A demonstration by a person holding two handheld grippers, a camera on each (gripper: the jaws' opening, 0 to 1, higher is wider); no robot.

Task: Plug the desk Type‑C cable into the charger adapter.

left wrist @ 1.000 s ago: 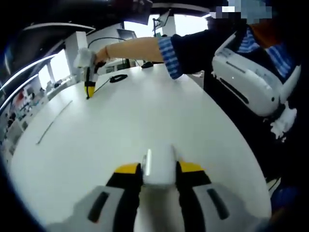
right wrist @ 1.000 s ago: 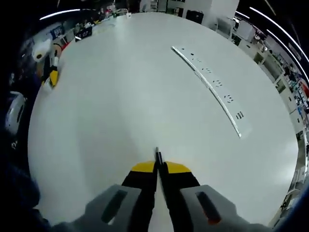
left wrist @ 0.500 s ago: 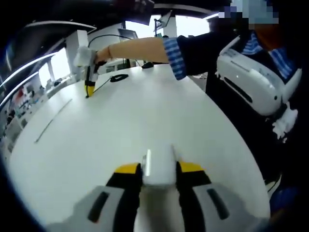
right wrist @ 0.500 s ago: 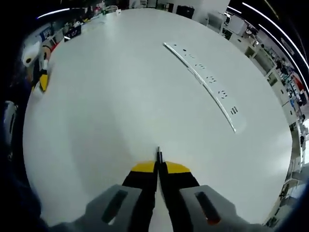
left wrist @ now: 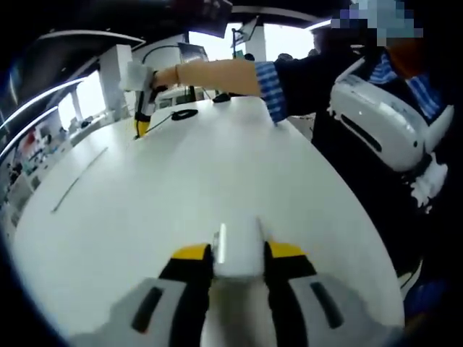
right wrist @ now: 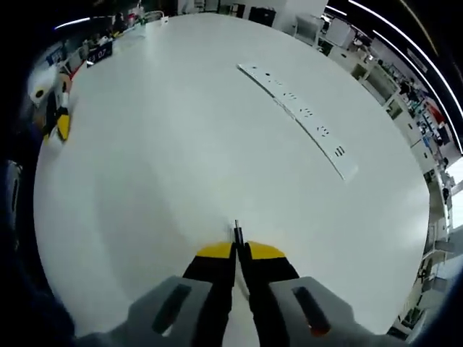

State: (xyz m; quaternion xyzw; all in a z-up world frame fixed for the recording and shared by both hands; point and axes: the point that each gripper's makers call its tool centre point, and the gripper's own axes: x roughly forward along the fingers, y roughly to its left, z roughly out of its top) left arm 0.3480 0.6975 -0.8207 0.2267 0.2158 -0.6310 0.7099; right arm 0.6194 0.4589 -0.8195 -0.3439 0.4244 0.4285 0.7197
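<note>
Left gripper point(left wrist: 239, 253) at 6 o'clock of the left gripper view, jaws clamped on both sides of white charger point(left wrist: 237, 249), yellow tips flush against its flanks, charger upright over white table point(left wrist: 217, 173). Right gripper point(right wrist: 238, 249) at 6 o'clock of the right gripper view, jaws pinched nearly together on black cable point(right wrist: 236, 233), its short plug end poking up just past the yellow tips. Same right gripper seen far off at 11 o'clock in the left gripper view point(left wrist: 142, 129), held by hand point(left wrist: 165, 76) on a bare forearm with a blue-striped cuff, tip just above the tabletop. Black cable trailing from that tip toward a coiled loop point(left wrist: 184, 113) on the far edge of the table, near 12 o'clock. Long white strip point(right wrist: 296, 116) with dark slots lying flat at 1 o'clock in the right gripper view, well apart from the plug. Left gripper small at 9 o'clock in that view point(right wrist: 48, 101), white charger at its tip, well apart from the plug.
</note>
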